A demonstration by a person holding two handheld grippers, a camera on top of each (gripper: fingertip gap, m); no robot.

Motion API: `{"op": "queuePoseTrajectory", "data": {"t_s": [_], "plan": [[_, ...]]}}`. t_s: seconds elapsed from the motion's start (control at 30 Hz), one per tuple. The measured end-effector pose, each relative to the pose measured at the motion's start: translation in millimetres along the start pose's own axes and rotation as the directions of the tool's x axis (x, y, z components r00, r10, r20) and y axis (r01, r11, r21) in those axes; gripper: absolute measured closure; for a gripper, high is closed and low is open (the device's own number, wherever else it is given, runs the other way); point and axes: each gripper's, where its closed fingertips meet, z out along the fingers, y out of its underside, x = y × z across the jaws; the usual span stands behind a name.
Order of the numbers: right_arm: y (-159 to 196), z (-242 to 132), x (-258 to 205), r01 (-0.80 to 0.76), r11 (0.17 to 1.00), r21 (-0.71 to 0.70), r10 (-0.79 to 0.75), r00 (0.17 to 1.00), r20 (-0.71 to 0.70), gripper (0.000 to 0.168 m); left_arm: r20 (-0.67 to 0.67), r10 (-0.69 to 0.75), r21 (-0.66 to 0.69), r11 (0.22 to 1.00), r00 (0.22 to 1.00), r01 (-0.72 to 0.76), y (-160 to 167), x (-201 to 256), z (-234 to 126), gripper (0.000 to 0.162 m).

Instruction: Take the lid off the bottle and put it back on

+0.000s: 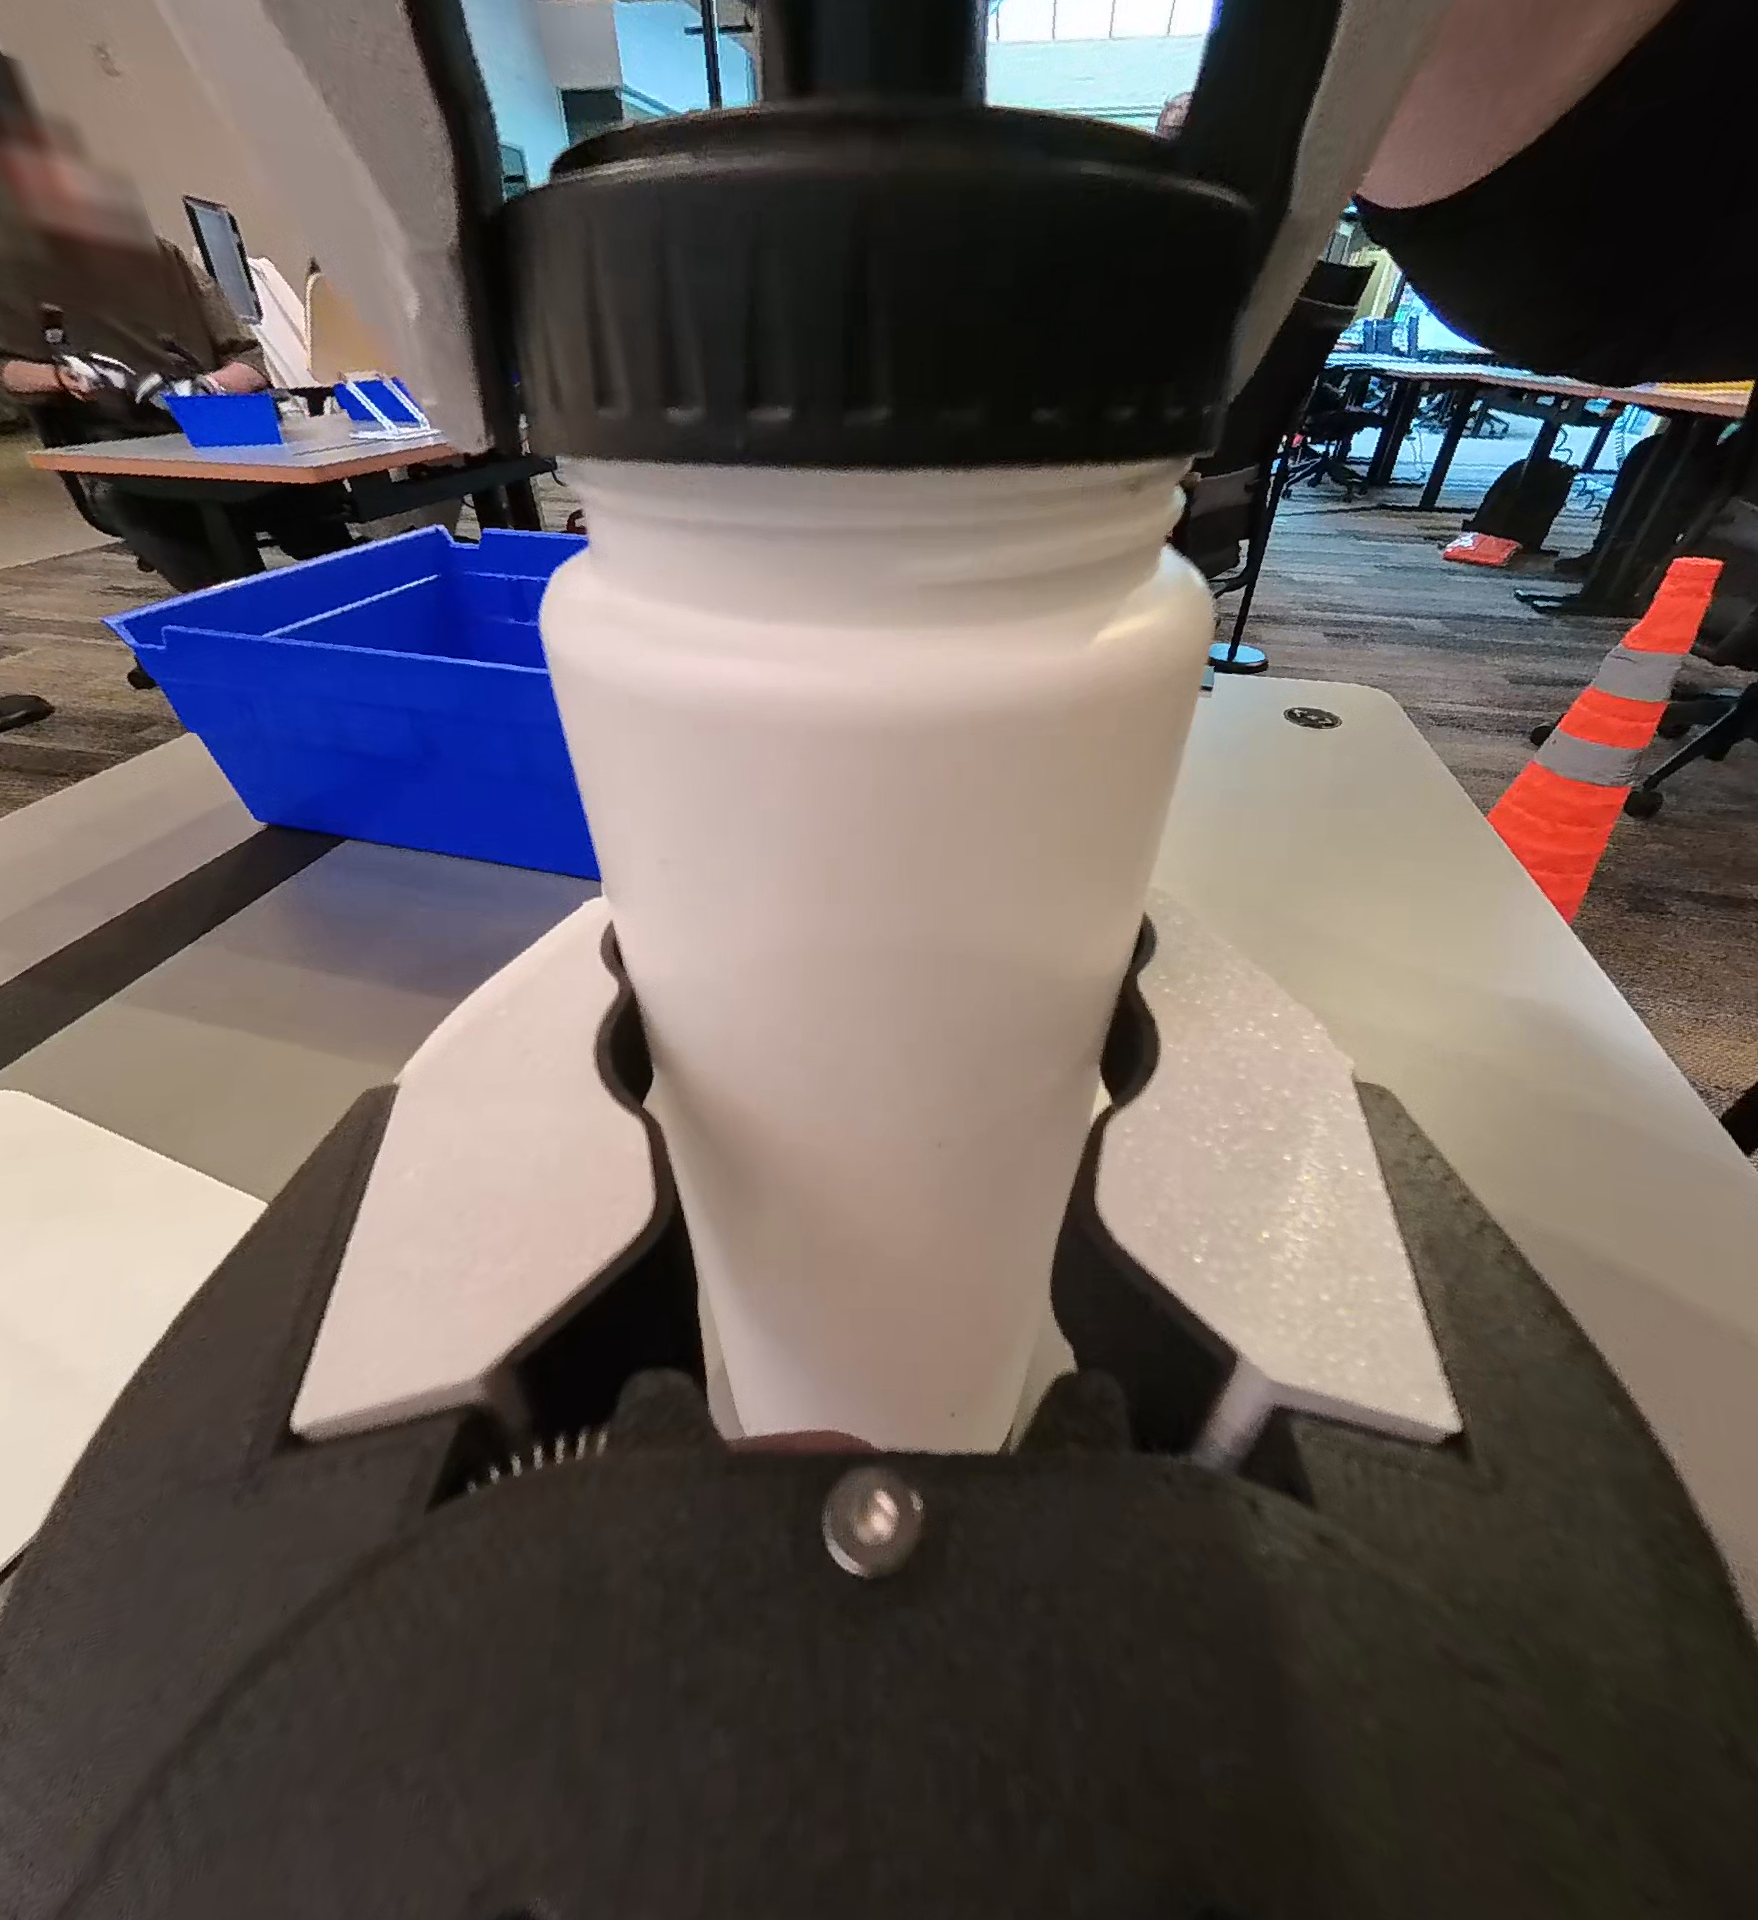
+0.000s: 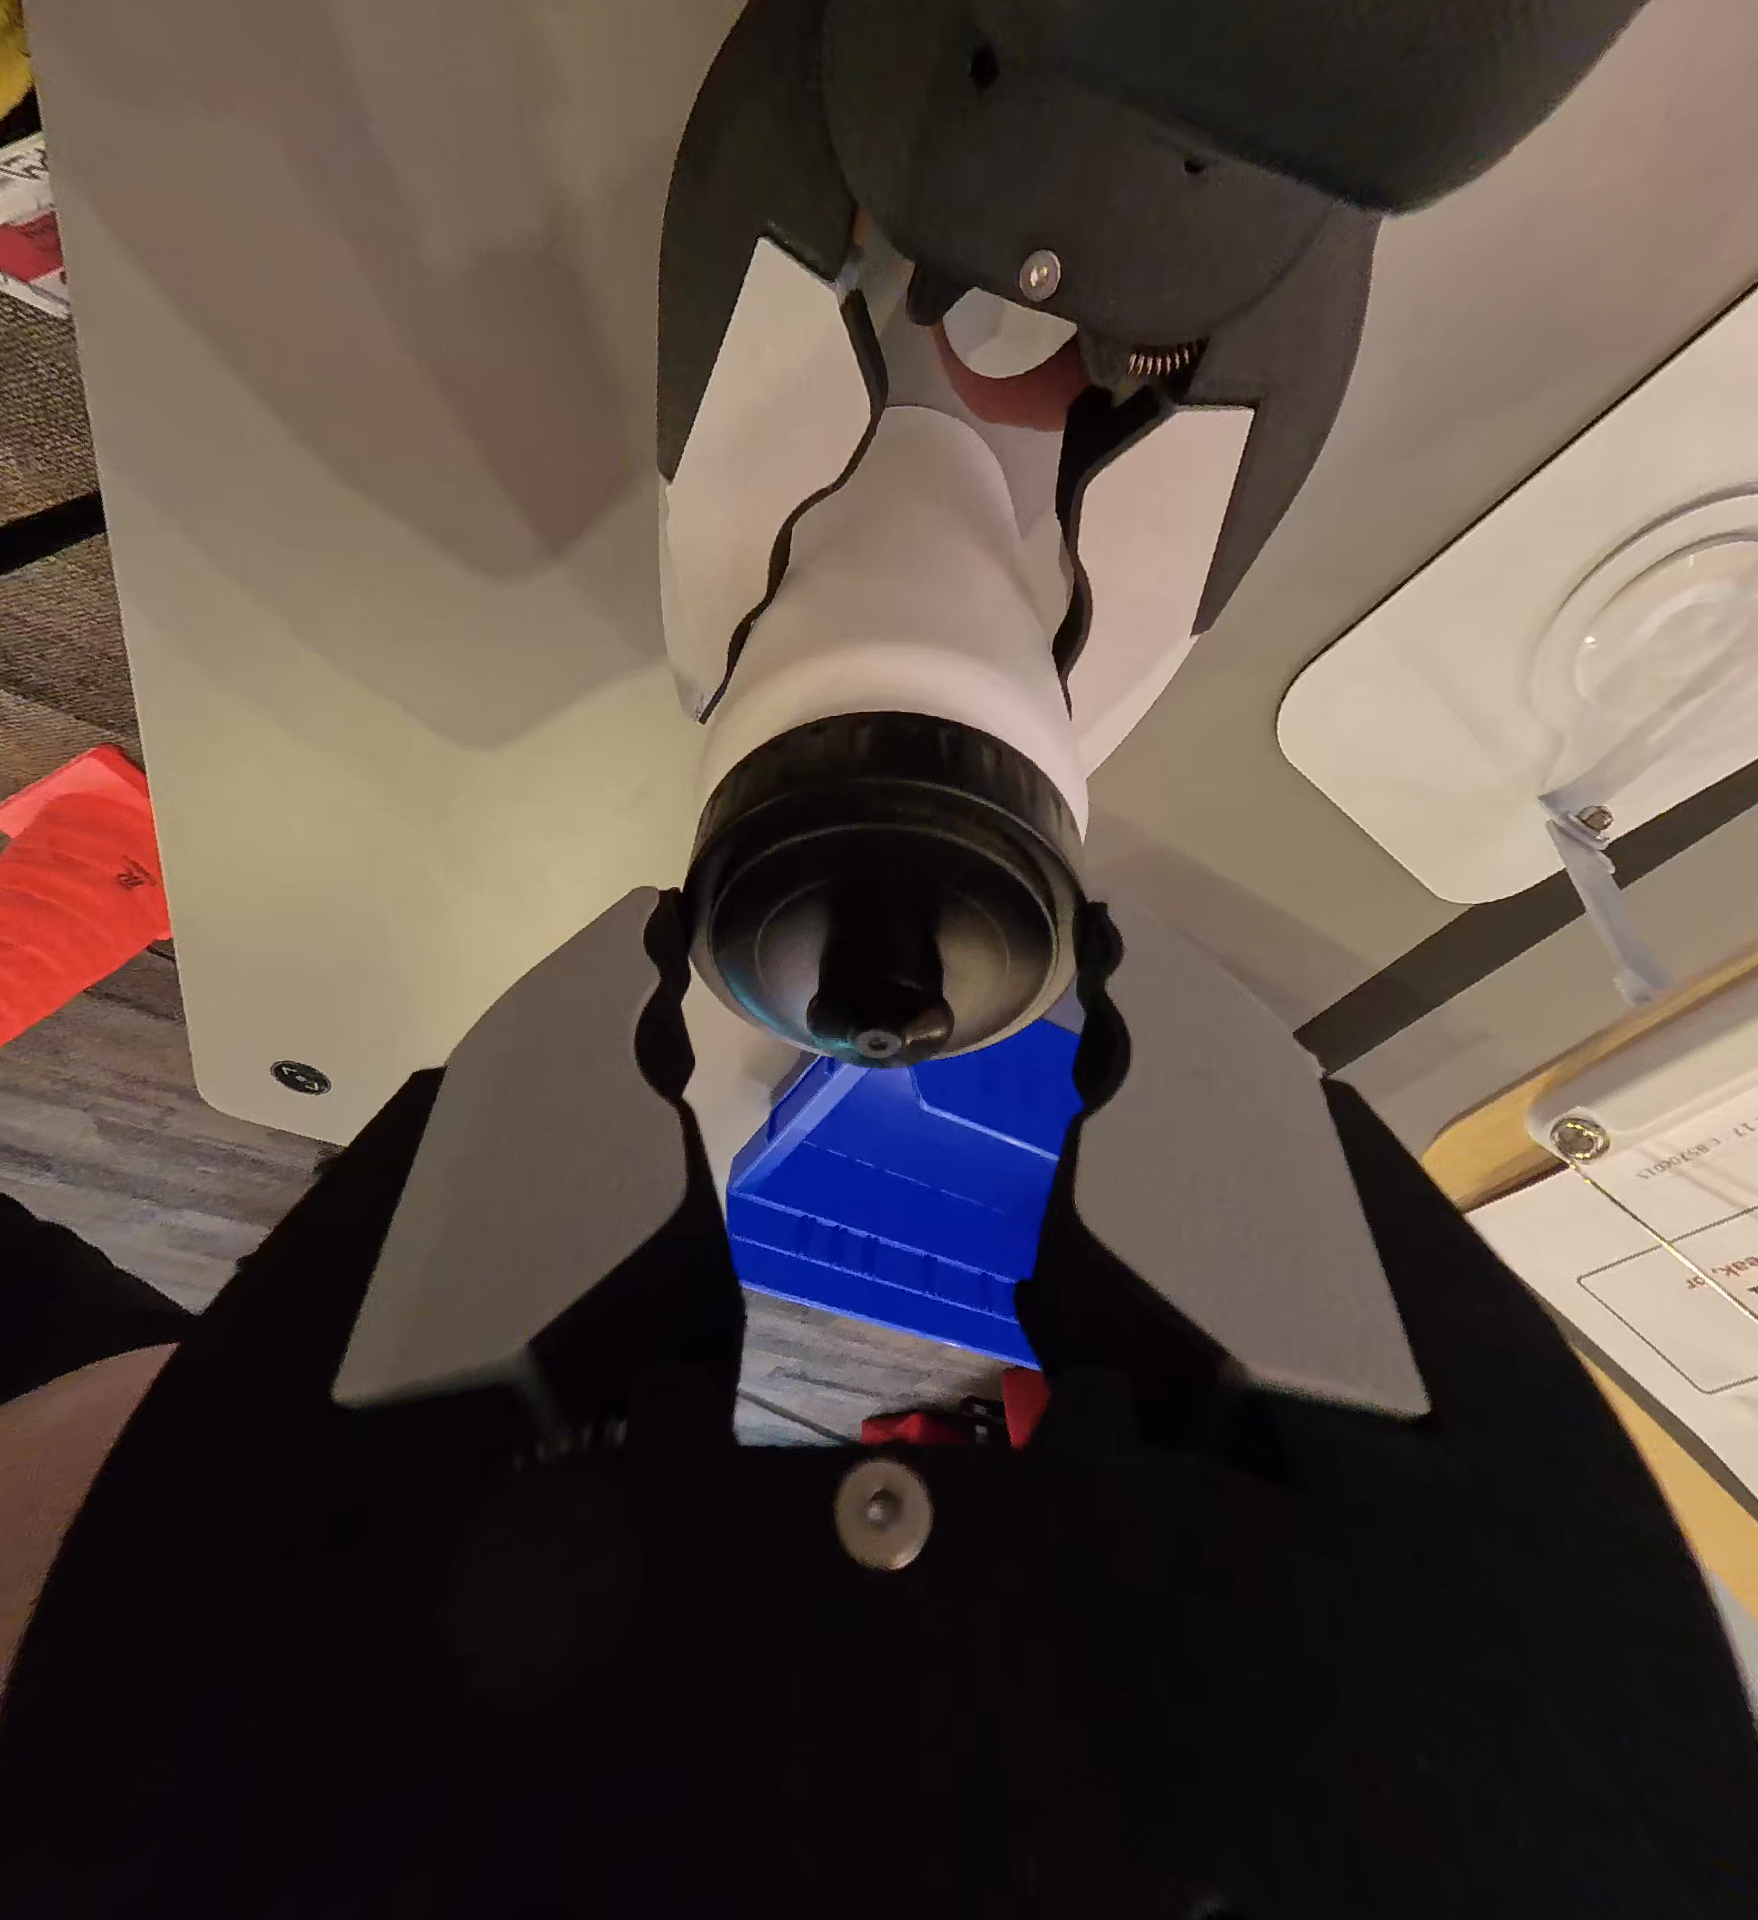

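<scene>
While the left gripper (image 1: 880, 1039) squeezes the tall white plastic bottle (image 1: 880, 883) steady above the pale table (image 1: 1374, 935), the right gripper (image 2: 880, 977) pinches its ridged black lid (image 2: 880, 883) to twist it.

Even indoor light (fisheye-warped edges), slight blur

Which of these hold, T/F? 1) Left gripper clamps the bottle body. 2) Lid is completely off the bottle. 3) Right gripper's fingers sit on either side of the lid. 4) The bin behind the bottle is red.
1) True: the left gripper is shut on the white bottle.
2) False: the black lid sits on the bottle's neck, some thread showing below it.
3) True: the right gripper brackets the lid.
4) False: the bin is blue.
</scene>
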Motion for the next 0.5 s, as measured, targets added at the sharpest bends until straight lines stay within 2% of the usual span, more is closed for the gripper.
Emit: {"op": "queuePoseTrajectory", "data": {"t_s": [0.33, 0.5], "plan": [[-0.4, 0.1, -1.4, -0.156, 0.988, 0.010, 0.155, 0.987, 0.048, 0.095, 0.009, 0.004, -0.004, 1.000, 1.000, -0.004, 0.2, -0.4, 0.0, 0.076], [3.0, -3.9, -2.0, -0.107, 0.994, -0.003, 0.108, 0.994, 0.030, 0.096, 0.004, 0.004, -0.004, 1.000, 1.000, -0.004, 0.1, 0.3, 1.2, 0.076]]}}
